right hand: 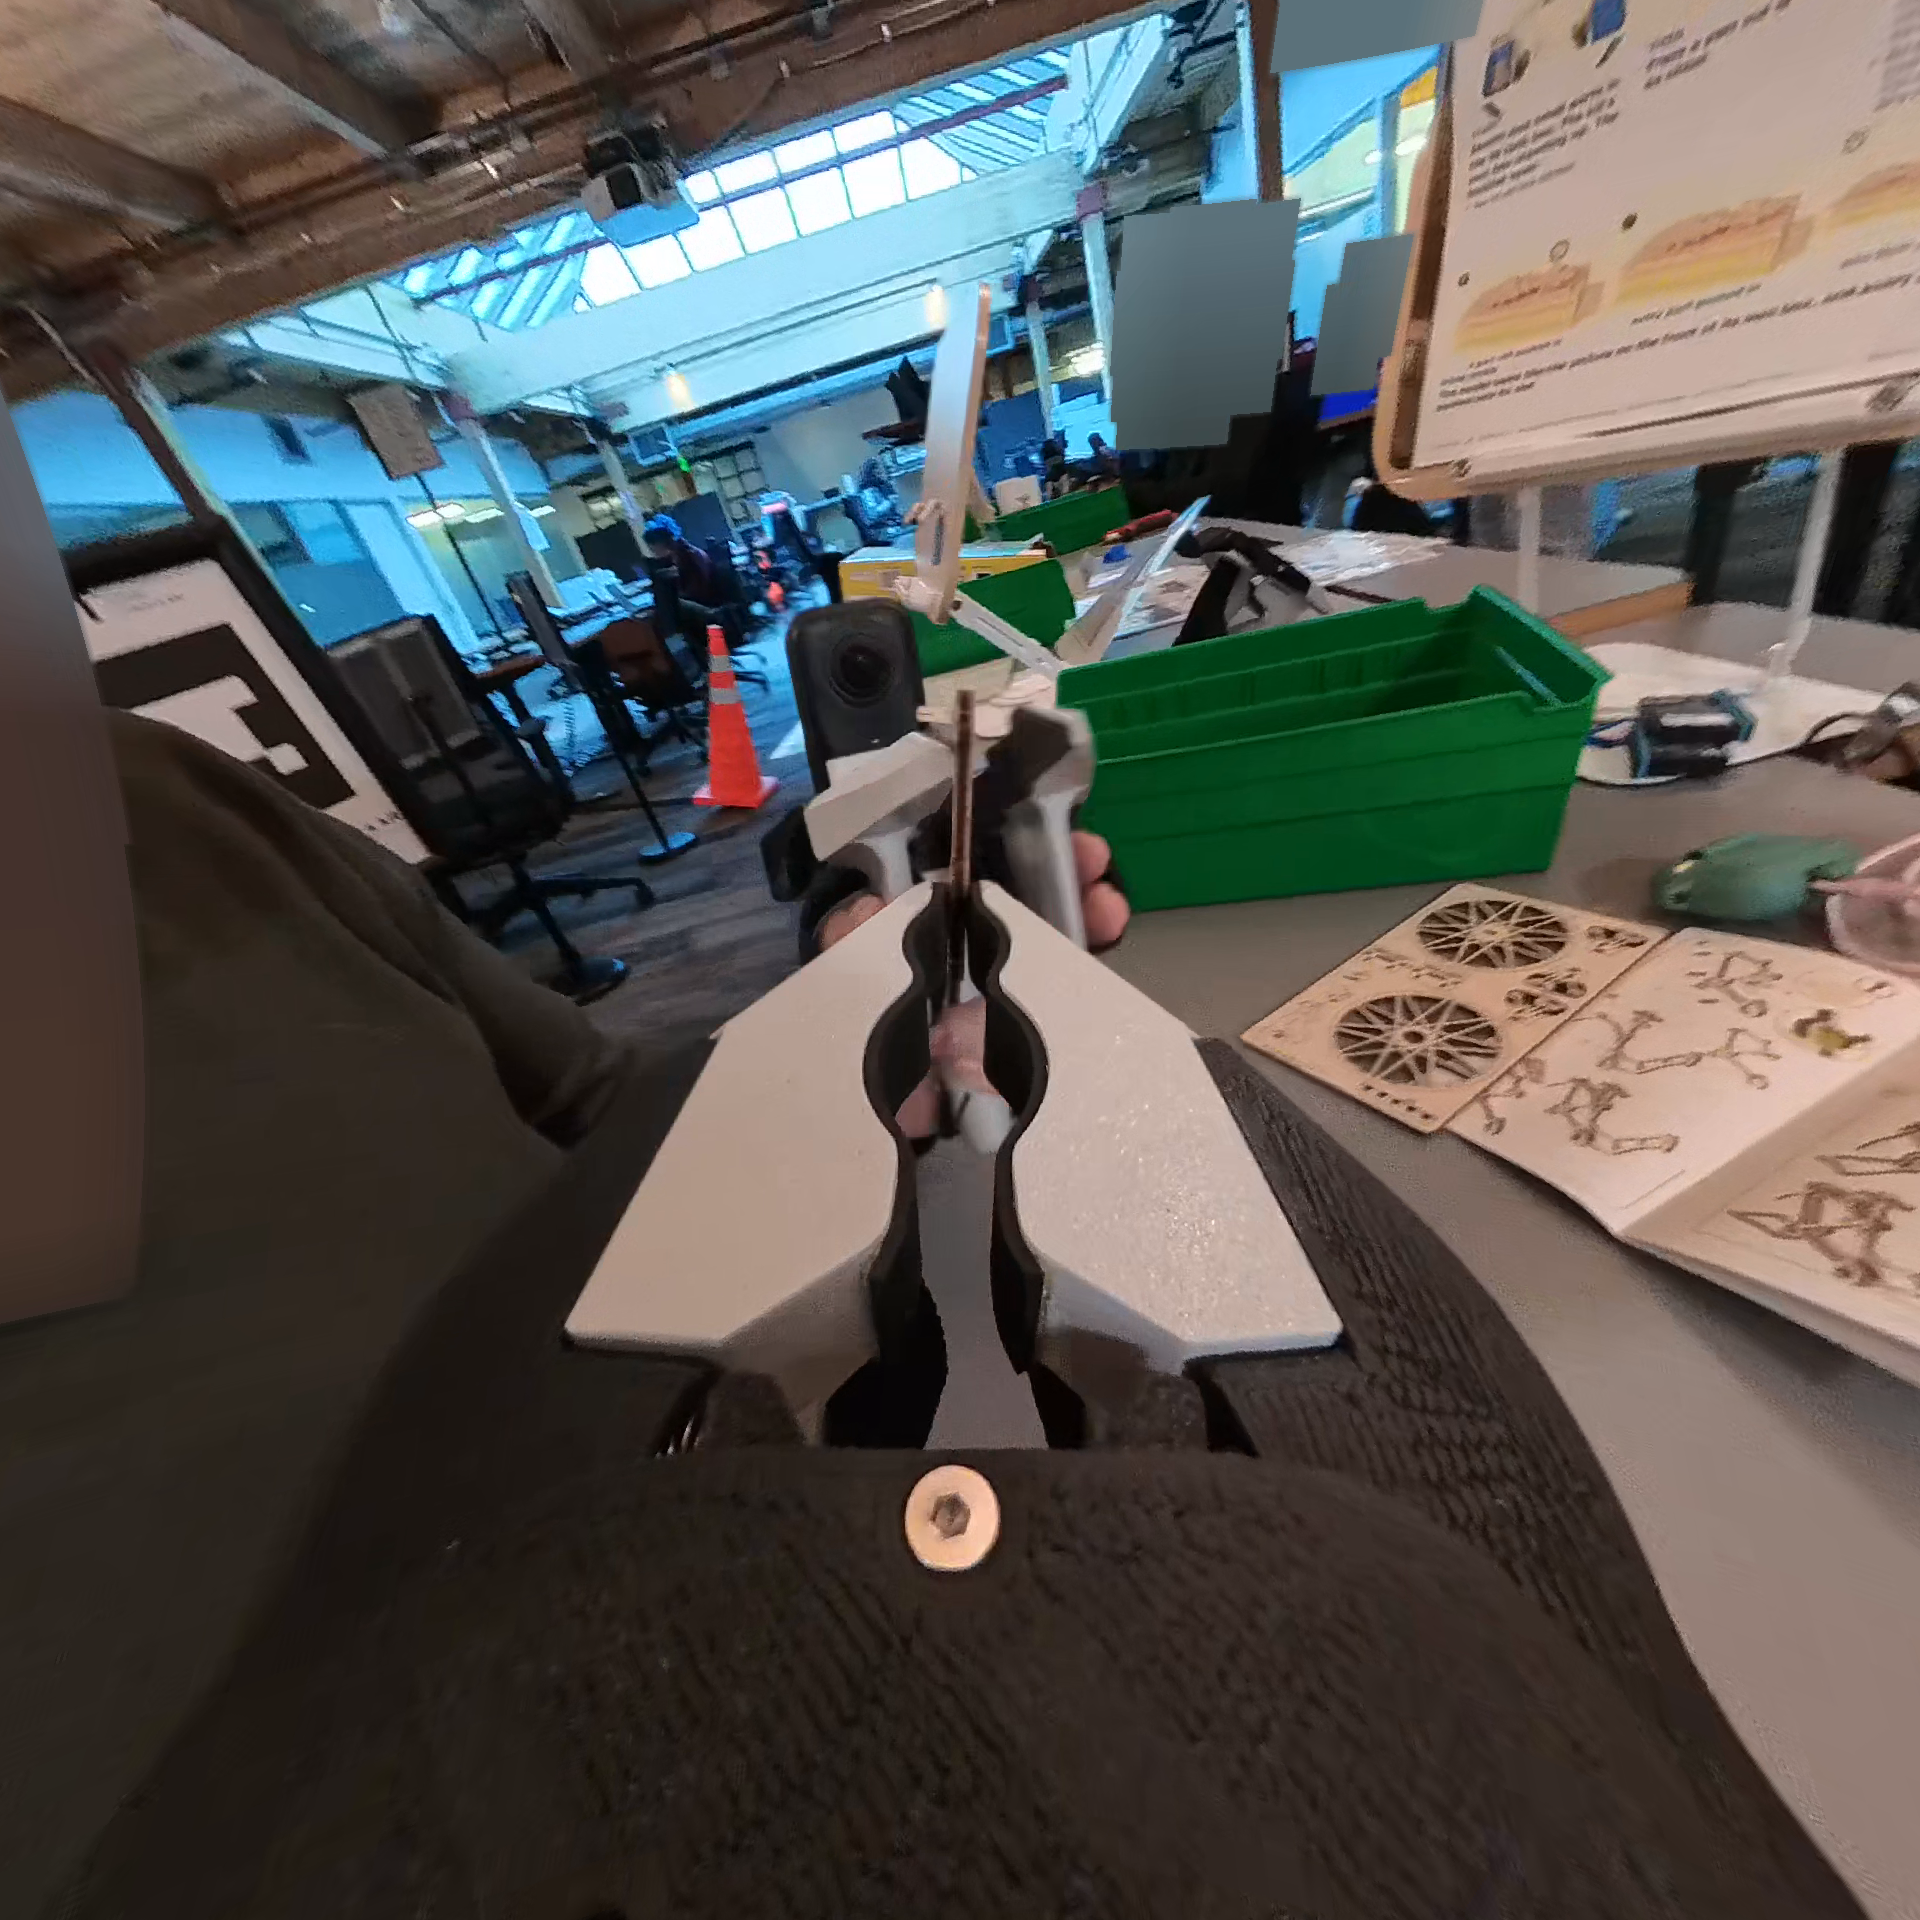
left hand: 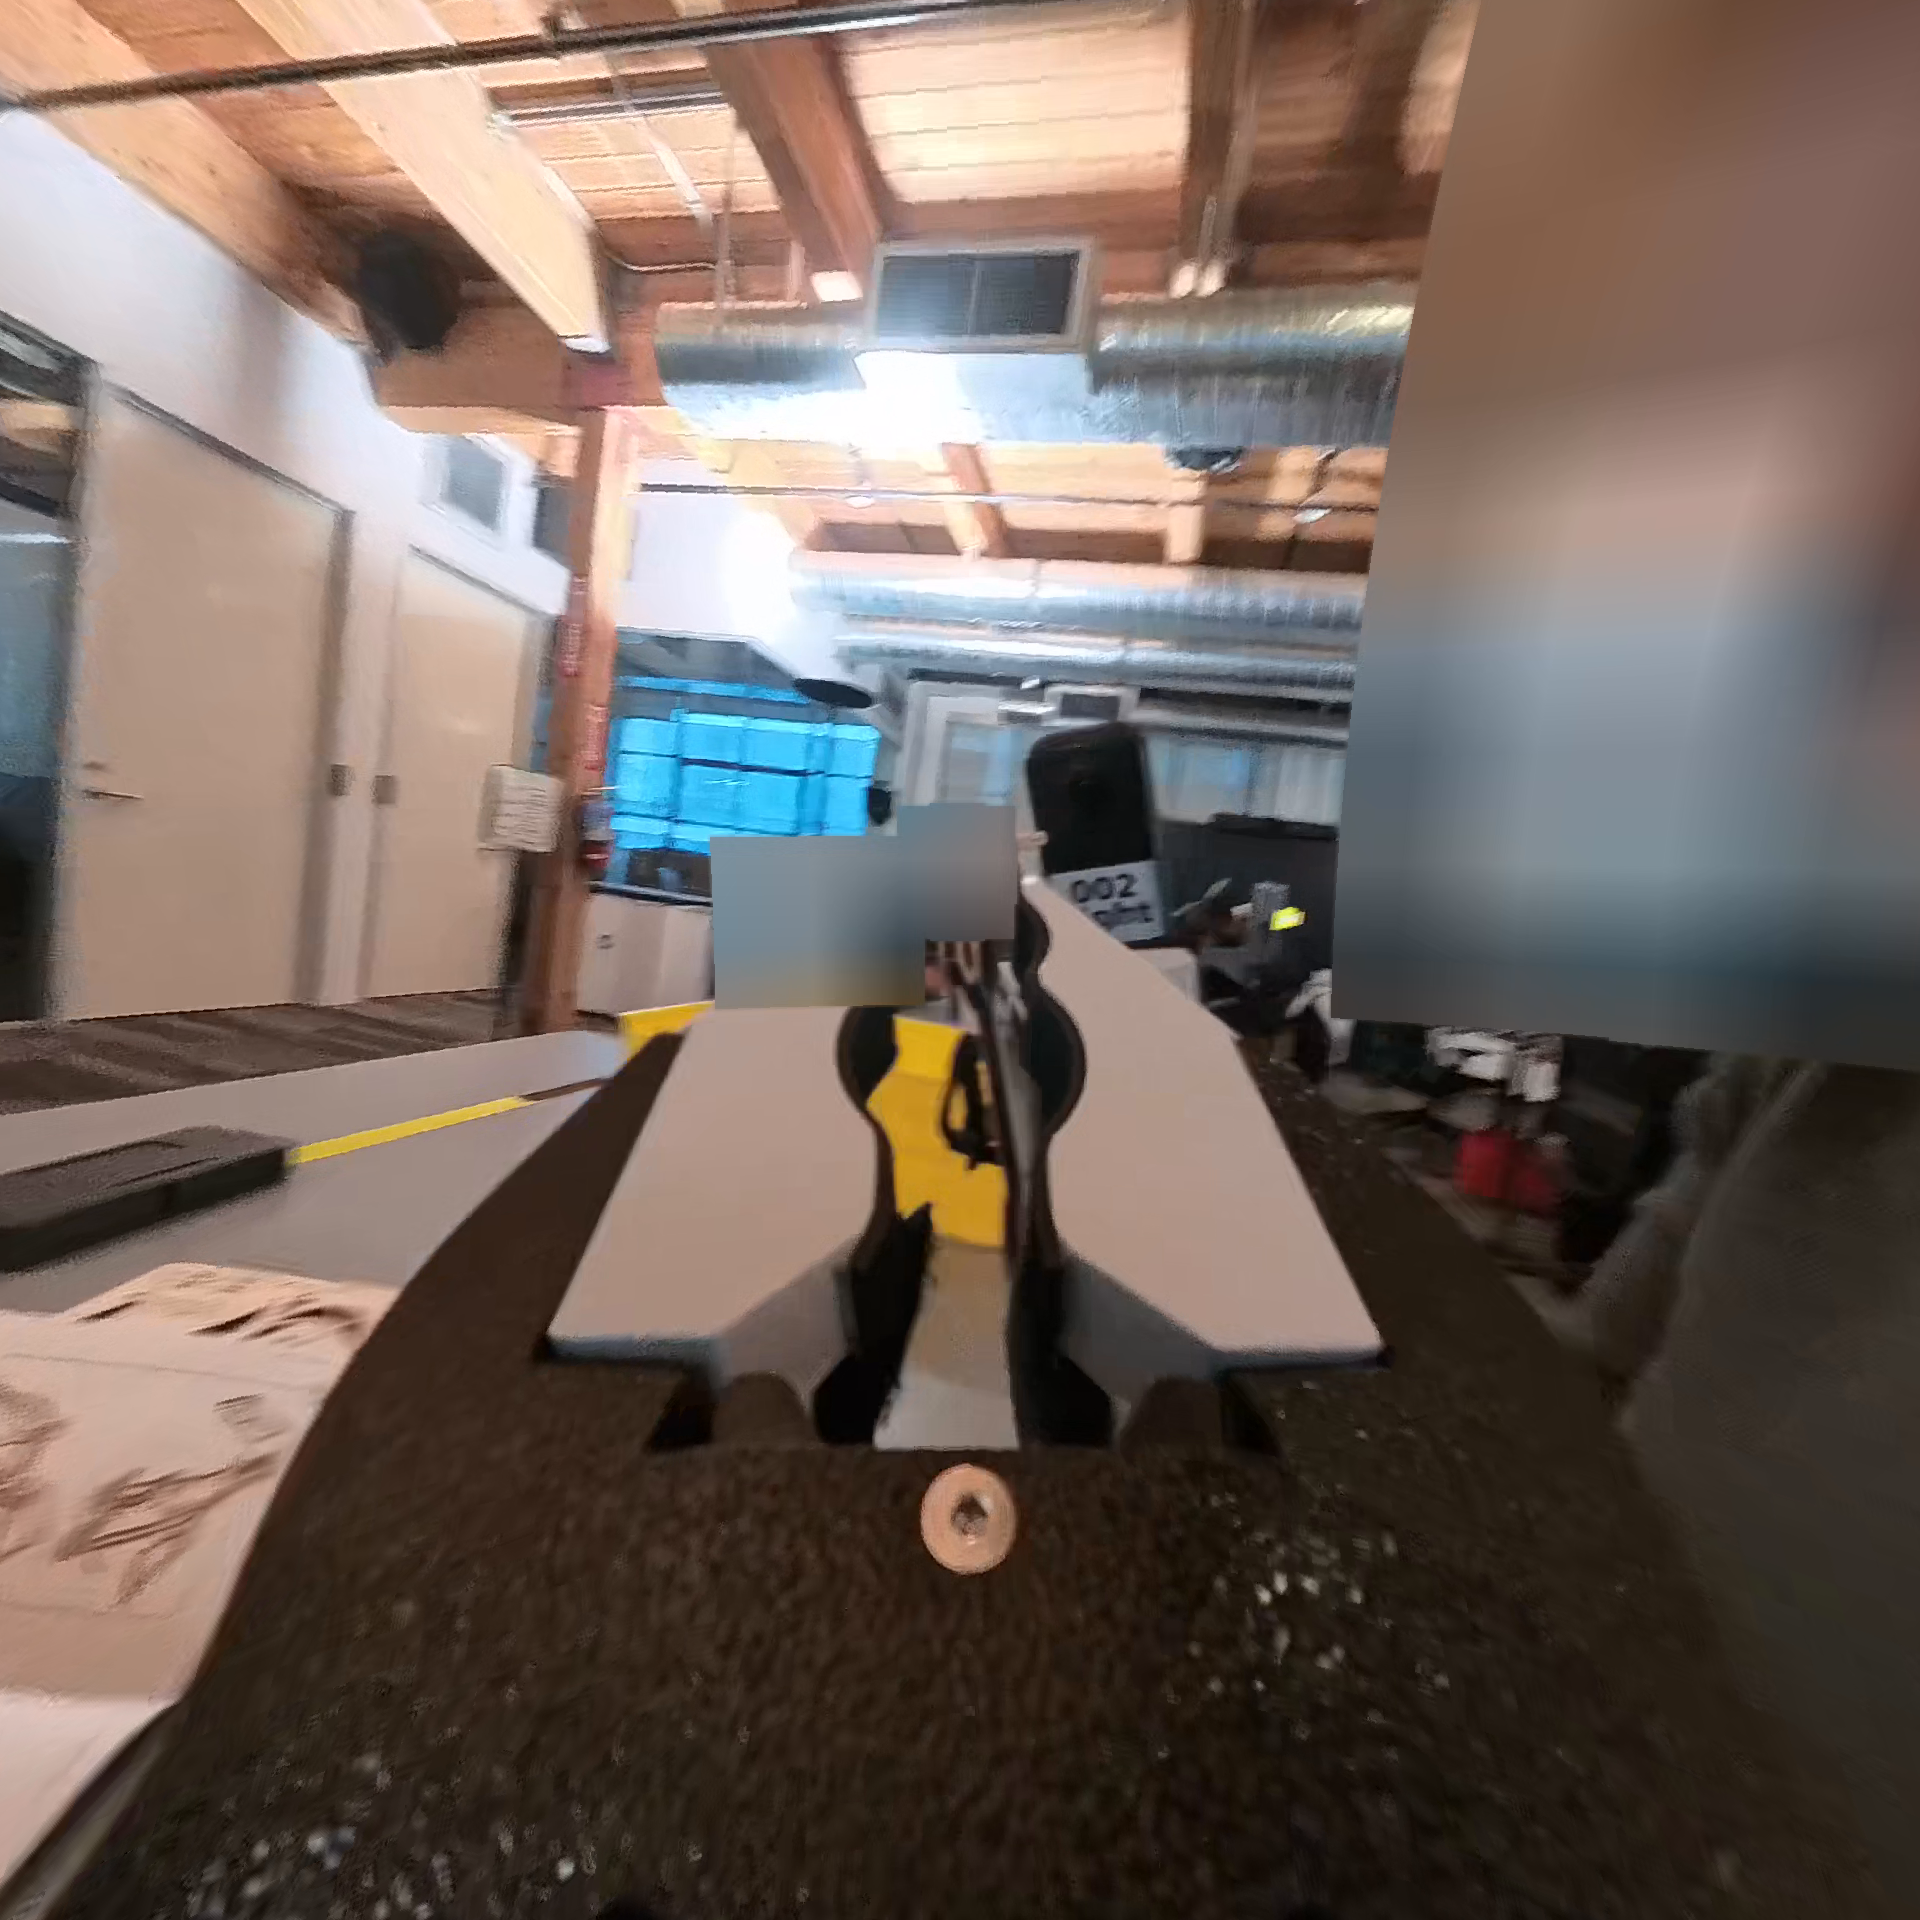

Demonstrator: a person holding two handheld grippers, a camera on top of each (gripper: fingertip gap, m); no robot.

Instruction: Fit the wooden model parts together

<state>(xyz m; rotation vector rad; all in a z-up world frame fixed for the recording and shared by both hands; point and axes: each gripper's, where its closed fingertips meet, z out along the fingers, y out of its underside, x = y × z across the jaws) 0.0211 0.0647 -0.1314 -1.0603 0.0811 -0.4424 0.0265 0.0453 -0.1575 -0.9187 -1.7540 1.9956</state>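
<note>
- Holding a thin wooden piece [right hand: 962, 821] edge-on in my right gripper [right hand: 958, 914], whose 2 fingers are closed on it near the tips; the piece stands upright above them.
- My left gripper [right hand: 961, 758] sits just beyond, and the upper end of the same piece runs up between its 2 fingers. I cannot tell whether those fingers press on it, since a blurred patch covers the tips in the left wrist view.
- Both grippers are raised off the grey table [right hand: 1351, 935], close together, which I take for the joining step in hand.
- Work left looks large: the wooden sheet [right hand: 1455, 1013] with 2 wheels cut into it lies flat on the table, its parts unpunched, beside the open instruction booklet [right hand: 1714, 1101].
- No finished model shows anywhere, and the green bin [right hand: 1330, 769] behind looks empty, so I judge the job to be early.
</note>
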